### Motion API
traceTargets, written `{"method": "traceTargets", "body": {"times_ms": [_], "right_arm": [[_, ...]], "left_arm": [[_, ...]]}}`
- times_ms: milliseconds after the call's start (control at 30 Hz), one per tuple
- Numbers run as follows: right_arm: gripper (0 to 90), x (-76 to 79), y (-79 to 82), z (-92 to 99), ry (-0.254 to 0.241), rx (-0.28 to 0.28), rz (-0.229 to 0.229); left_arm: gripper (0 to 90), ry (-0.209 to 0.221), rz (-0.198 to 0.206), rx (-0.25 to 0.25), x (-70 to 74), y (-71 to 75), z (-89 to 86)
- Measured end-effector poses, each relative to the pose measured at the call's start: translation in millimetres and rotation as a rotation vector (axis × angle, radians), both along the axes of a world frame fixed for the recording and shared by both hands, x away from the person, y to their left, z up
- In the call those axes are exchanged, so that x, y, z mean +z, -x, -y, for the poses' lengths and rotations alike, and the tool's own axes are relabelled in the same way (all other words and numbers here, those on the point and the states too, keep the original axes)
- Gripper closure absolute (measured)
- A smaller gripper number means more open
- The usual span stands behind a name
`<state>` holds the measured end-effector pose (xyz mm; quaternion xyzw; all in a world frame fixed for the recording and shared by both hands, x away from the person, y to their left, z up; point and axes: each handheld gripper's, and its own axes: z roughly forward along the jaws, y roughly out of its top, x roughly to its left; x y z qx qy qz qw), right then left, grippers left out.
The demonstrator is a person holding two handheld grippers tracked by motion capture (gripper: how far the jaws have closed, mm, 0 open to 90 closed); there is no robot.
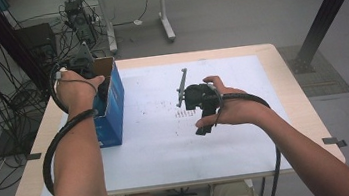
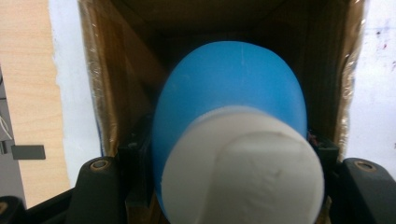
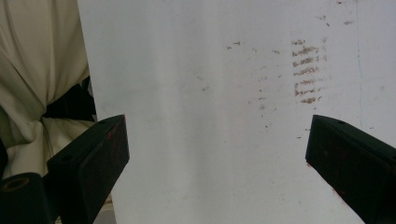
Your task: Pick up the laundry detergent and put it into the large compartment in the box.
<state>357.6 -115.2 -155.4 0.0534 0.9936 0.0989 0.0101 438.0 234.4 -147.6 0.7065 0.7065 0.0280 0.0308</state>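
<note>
Inside the box (image 2: 116,93), the left gripper view shows jaws pinching a blue bottle (image 2: 229,88); the right gripper (image 3: 217,154) hangs spread over the white surface (image 3: 210,70).

We reach our left forearm forward with the left gripper (image 1: 91,83) pointing down, its jaws clamped tight on what they hold, while our right hand (image 1: 236,108) rests low over the middle, its right gripper (image 3: 217,154) angled down with jaws spread wide and bare
</note>
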Motion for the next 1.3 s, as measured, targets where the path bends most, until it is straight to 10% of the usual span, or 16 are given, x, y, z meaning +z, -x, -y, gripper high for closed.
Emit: {"method": "traceTargets", "body": {"times_ms": [1300], "right_arm": [[5.5,-3.3,-3.0,-4.7,0.004,-0.007,-0.002]], "left_arm": [[36.9,-0.007,0.020,-0.019,-9.7,3.7,1.9]]}}
